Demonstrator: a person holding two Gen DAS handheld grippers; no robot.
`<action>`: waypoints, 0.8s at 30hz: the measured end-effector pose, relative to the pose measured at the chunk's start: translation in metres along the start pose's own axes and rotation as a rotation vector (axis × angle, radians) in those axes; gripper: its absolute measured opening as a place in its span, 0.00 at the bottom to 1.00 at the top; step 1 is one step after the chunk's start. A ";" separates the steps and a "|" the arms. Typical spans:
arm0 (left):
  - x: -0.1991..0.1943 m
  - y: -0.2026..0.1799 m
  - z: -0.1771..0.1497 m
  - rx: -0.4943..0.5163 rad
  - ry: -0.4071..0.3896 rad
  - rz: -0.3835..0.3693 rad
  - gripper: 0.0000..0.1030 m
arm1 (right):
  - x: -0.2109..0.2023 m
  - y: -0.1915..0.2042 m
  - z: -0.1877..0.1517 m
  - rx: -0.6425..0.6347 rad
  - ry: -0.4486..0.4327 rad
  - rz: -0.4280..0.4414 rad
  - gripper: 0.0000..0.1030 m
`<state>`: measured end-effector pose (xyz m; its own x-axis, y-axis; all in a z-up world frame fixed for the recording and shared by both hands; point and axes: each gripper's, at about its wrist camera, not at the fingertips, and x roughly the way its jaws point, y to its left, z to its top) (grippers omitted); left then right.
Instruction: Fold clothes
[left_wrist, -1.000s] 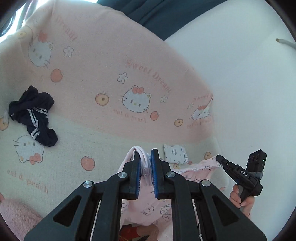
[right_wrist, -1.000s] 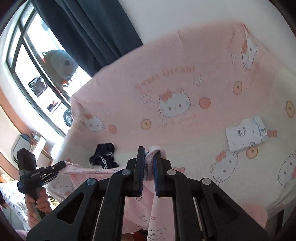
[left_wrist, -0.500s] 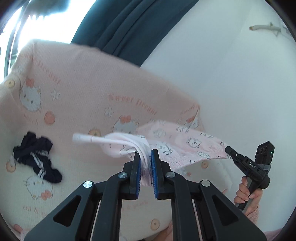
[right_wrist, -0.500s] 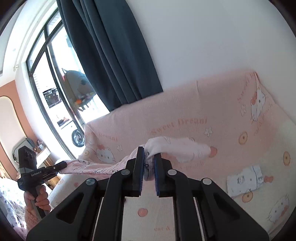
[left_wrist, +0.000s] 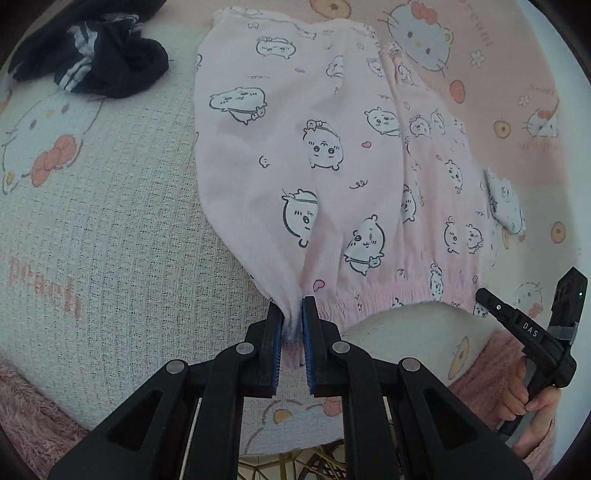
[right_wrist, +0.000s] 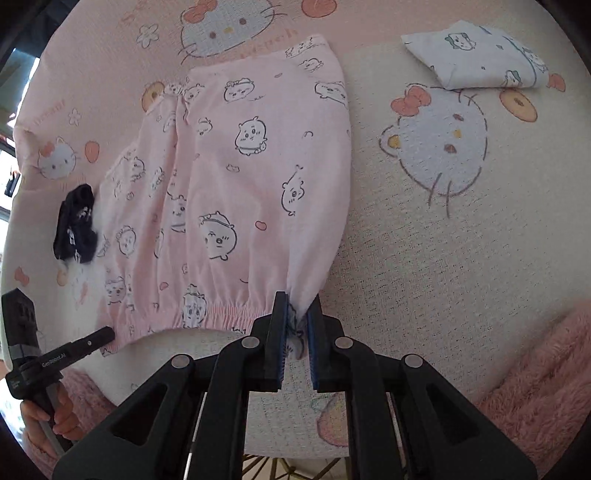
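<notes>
Left gripper (left_wrist: 291, 319) and right gripper (right_wrist: 297, 320) each pinch a waistband corner of the pink trousers (left_wrist: 314, 155), spread flat from the blanket's (left_wrist: 110, 229) near edge. Folding not begun. Beyond: white bundle (right_wrist: 476, 59) folded, dark garment (left_wrist: 92, 62) crumpled.

Home living space, sofa under cartoon-cat throw (left_wrist: 110, 221), scattered clothes, fluffy pink blanket (right_wrist: 535, 369)

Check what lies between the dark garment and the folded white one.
The pink pants lie spread between the dark garment and the folded white one, per the right wrist view.
</notes>
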<state>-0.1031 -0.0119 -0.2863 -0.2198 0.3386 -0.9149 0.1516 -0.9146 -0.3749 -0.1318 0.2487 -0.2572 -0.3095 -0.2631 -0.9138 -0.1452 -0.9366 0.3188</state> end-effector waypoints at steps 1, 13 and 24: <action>0.000 -0.001 -0.002 0.003 0.009 0.007 0.11 | 0.001 -0.001 -0.002 -0.004 0.003 -0.005 0.08; -0.067 -0.033 -0.030 0.097 -0.011 -0.014 0.10 | -0.052 -0.002 -0.032 -0.062 -0.022 0.067 0.08; -0.039 -0.008 -0.074 0.057 0.153 0.031 0.14 | -0.057 -0.010 -0.078 -0.067 0.102 0.016 0.12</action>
<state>-0.0246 -0.0015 -0.2592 -0.0659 0.3357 -0.9396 0.1001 -0.9347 -0.3410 -0.0397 0.2552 -0.2278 -0.2131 -0.2968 -0.9309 -0.0772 -0.9447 0.3189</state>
